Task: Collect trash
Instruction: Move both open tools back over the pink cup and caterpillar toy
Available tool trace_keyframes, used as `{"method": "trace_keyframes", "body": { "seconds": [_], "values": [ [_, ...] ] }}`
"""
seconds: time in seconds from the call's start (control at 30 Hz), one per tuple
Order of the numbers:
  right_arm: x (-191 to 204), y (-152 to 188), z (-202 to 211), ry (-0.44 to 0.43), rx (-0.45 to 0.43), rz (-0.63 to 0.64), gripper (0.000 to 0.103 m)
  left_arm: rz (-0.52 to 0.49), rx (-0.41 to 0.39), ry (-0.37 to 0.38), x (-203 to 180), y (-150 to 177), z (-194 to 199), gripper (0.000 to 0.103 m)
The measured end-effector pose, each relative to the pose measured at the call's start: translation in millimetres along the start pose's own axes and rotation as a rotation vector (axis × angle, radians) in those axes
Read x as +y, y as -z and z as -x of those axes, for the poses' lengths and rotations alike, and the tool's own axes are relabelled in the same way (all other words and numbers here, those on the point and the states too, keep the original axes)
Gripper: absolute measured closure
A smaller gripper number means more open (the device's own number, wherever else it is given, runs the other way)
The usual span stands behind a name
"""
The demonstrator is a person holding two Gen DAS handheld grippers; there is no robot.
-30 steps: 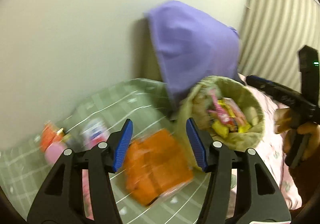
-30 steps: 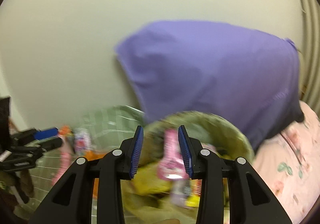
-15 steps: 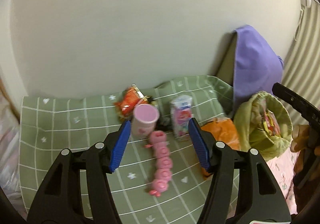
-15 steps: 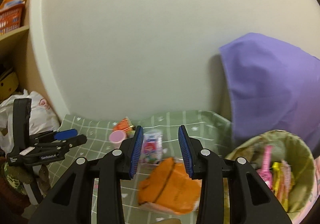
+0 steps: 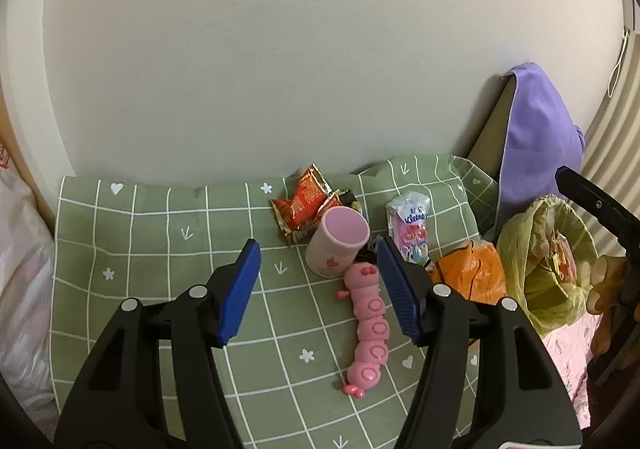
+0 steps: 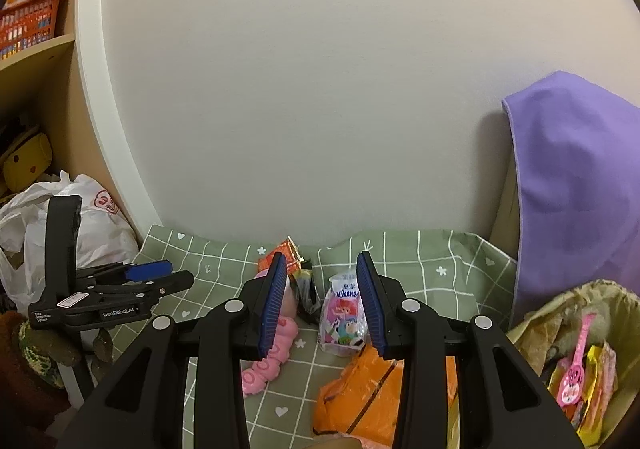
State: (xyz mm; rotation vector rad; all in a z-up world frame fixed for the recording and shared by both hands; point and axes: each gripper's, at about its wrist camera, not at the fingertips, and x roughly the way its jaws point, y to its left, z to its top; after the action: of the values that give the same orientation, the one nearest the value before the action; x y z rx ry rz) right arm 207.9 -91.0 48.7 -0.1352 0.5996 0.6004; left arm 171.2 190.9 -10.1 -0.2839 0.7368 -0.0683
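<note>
- My left gripper (image 5: 318, 291) was nearest, its jaws apart with nothing between them; they had just been widening. My right gripper (image 6: 322, 303) also stood open and empty, its gap narrower.
- Under the left gripper lay the green cloth (image 5: 140, 249), with a pink caterpillar toy (image 5: 368, 325) at about 4 o'clock of the gap.
- An orange bag (image 6: 372, 393) lay at 5 o'clock of the right gripper, a tissue pack (image 6: 344, 313) framed between its pads but beyond them.
- Further off, at 1 o'clock from the left gripper: a pink cup (image 5: 338, 245), then red wrappers (image 5: 308, 201) by the wall.
- The lined bin (image 5: 548, 261) sat at 3 o'clock, already part full.
- Risks, as I judged them: grabbing the toy or cup as trash; the wrappers slipping from a loose pinch; the close-packed items getting knocked.
</note>
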Motion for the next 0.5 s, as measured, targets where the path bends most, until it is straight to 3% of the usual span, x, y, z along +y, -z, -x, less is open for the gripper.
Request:
{"method": "trace_keyframes", "body": {
  "seconds": [0.3, 0.5],
  "values": [
    [-20.6, -4.7, -20.8, 0.010, 0.021, -0.030, 0.068, -0.092, 0.040, 0.091, -0.8, -30.0, -43.7, 0.039],
    [-53.1, -2.2, -36.1, 0.043, 0.042, -0.090, 0.068, -0.163, 0.113, 0.066, -1.2, -49.1, -86.8, 0.039]
  ]
}}
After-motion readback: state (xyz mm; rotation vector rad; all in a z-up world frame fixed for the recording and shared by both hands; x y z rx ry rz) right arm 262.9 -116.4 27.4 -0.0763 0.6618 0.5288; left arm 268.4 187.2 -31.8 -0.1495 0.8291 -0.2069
